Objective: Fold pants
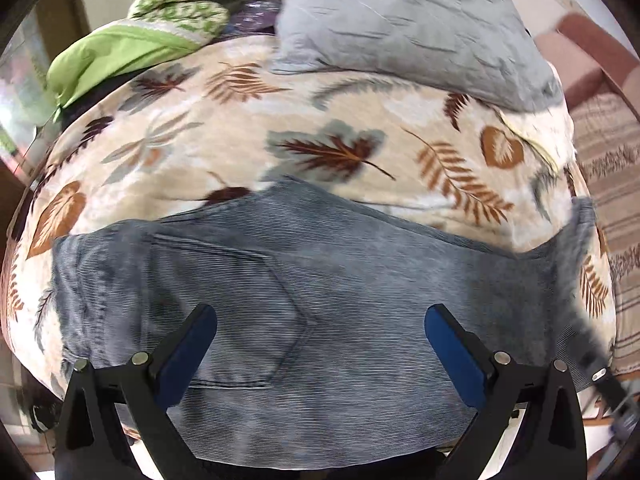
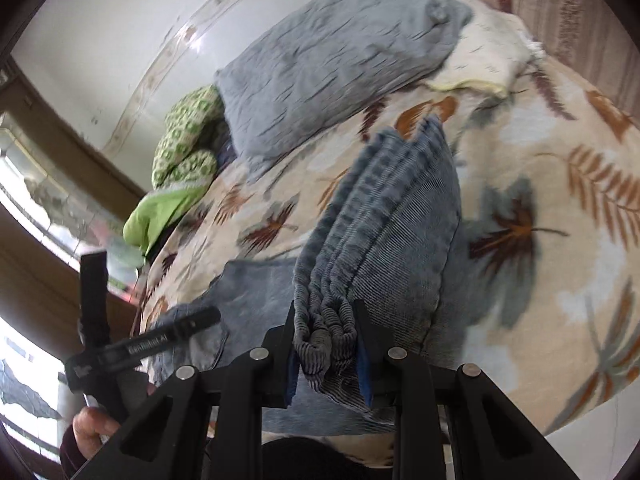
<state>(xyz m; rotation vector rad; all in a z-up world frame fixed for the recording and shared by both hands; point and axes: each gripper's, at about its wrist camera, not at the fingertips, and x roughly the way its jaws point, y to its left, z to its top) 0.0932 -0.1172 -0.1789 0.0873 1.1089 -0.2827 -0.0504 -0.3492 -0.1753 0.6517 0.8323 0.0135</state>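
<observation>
Grey-blue corduroy pants (image 1: 320, 280) lie spread on a leaf-print blanket (image 1: 240, 128), back pocket up. Above them hovers my left gripper (image 1: 320, 328), open, its blue pads wide apart with nothing between them. In the right wrist view my right gripper (image 2: 326, 320) is shut on the bunched elastic waistband (image 2: 320, 336), and the pants (image 2: 404, 232) rise from it in a raised fold. That lifted part shows at the right edge of the left wrist view as a raised end (image 1: 576, 232). The left gripper (image 2: 140, 348) also appears at lower left, held by a hand (image 2: 92, 424).
A grey pillow (image 1: 400, 28) lies at the far side of the bed. A green patterned cloth (image 1: 176, 4) is bunched at the far left. A striped brown cover (image 1: 612, 184) lies beyond the bed's right edge. White floor shows below the near edge.
</observation>
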